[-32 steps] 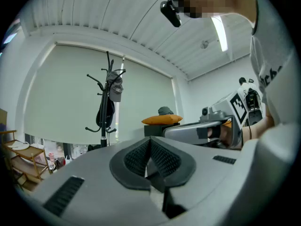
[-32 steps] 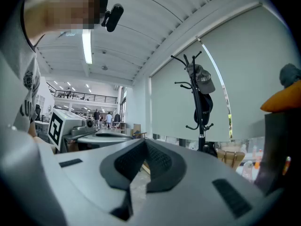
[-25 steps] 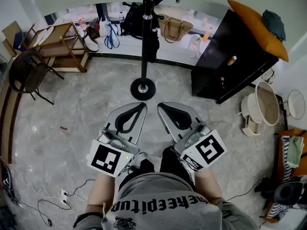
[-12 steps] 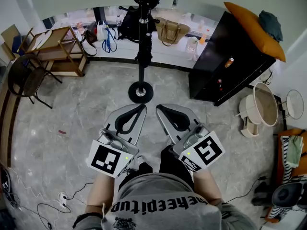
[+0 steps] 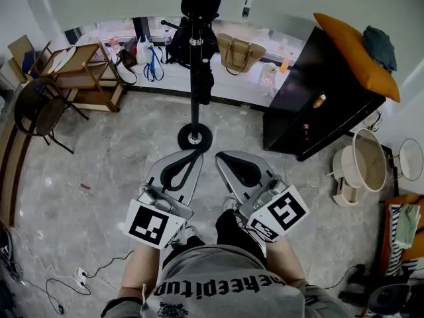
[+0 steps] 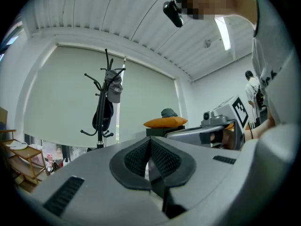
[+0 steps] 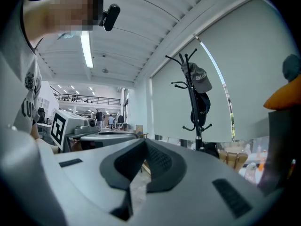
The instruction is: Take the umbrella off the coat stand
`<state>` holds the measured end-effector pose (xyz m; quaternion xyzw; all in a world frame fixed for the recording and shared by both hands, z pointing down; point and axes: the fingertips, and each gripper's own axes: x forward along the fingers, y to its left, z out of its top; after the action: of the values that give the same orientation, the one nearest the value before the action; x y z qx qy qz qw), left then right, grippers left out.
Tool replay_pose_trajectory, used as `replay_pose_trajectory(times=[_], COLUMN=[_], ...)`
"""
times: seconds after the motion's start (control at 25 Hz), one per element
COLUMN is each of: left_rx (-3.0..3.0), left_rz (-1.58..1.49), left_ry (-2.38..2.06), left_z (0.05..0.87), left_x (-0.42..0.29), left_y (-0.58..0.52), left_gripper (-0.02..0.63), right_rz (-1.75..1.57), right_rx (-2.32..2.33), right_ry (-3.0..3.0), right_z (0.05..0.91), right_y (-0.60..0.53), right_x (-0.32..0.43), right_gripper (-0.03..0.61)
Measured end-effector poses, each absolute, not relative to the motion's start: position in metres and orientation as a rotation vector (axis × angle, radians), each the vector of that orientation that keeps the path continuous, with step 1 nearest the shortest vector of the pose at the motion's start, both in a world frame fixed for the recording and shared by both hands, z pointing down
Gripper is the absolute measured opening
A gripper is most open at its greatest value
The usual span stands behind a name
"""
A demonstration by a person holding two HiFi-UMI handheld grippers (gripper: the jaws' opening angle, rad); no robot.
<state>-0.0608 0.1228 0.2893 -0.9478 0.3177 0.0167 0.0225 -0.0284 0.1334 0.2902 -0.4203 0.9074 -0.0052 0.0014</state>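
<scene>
The black coat stand (image 5: 193,65) rises straight ahead on its round base (image 5: 194,137). A dark folded umbrella (image 5: 205,81) hangs along the pole, black below a grey cap (image 6: 114,90) in the left gripper view. The right gripper view shows the same umbrella (image 7: 202,111) on the stand's hooks. My left gripper (image 5: 196,152) and right gripper (image 5: 220,156) are side by side just short of the base, both pointing at the stand. Each is shut with nothing between its pads (image 6: 141,157), and neither touches the stand.
A black cabinet (image 5: 311,105) with an orange cushion (image 5: 356,47) stands at the right, round side tables (image 5: 368,144) beyond it. A wooden shelf (image 5: 81,65) and a chair (image 5: 36,108) are at the left. Bags (image 5: 240,52) line the back ledge. Cables (image 5: 63,287) lie on the floor.
Both grippers have moved forward towards the coat stand, and its base now lies closer to their tips. The jaws stayed shut.
</scene>
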Motion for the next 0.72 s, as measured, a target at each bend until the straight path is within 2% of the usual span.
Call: replay_pose_trajectory(times=[0.72], left_rx=[-2.869], left_rz=[0.073], left_ry=[1.159], left_z=[0.287], left_x=[0.013], left_y=[0.053], left_gripper=[0.015], right_rz=[-0.011], right_rx=[-1.109], right_ry=[2.949], right_z=[0.29], right_y=[0.062], right_x=[0.041], right_gripper=[0.011])
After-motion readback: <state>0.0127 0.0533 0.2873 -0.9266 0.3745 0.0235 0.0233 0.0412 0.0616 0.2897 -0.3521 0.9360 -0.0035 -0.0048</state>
